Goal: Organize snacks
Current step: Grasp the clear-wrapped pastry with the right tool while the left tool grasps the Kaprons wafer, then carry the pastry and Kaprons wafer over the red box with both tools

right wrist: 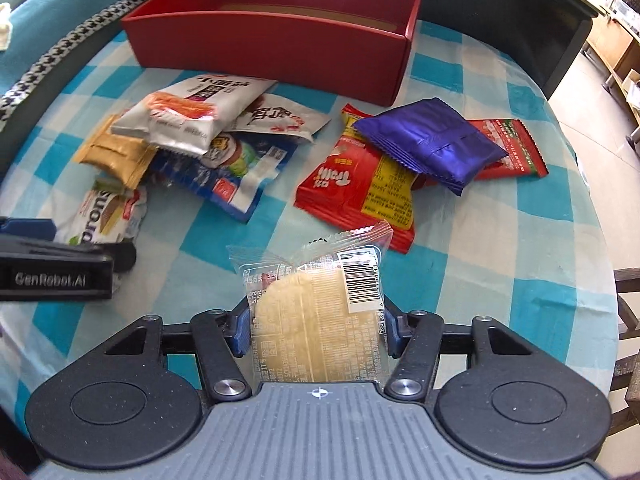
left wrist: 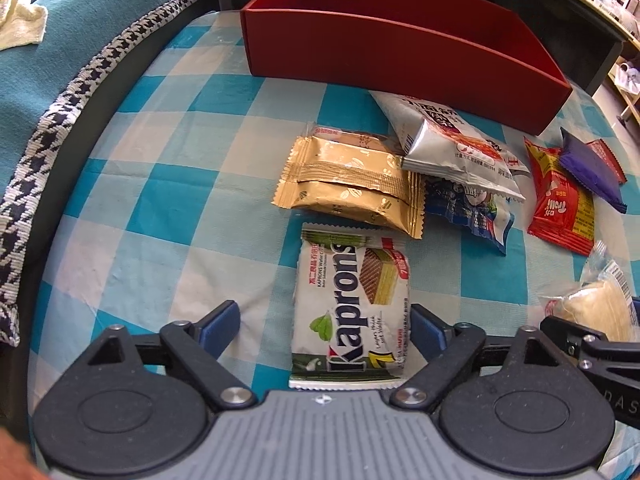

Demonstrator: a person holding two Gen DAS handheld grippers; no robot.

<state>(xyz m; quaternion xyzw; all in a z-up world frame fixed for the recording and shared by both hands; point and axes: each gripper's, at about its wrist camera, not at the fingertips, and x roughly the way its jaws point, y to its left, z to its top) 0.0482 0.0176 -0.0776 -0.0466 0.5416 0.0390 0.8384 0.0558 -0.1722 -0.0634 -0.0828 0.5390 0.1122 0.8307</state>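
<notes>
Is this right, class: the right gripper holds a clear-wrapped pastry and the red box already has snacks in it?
Not quite. The right wrist view shows the red box empty, its brown floor bare. The right gripper does hold the clear-wrapped pastry.

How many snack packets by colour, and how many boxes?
White/silver packets: 3 (Kaprons wafer, two noodle-snack bags)
Gold: 1
Blue: 1
Red: 2
Purple: 1
Clear: 1
Red box: 1
Total: 9 packets, 1 box
</notes>
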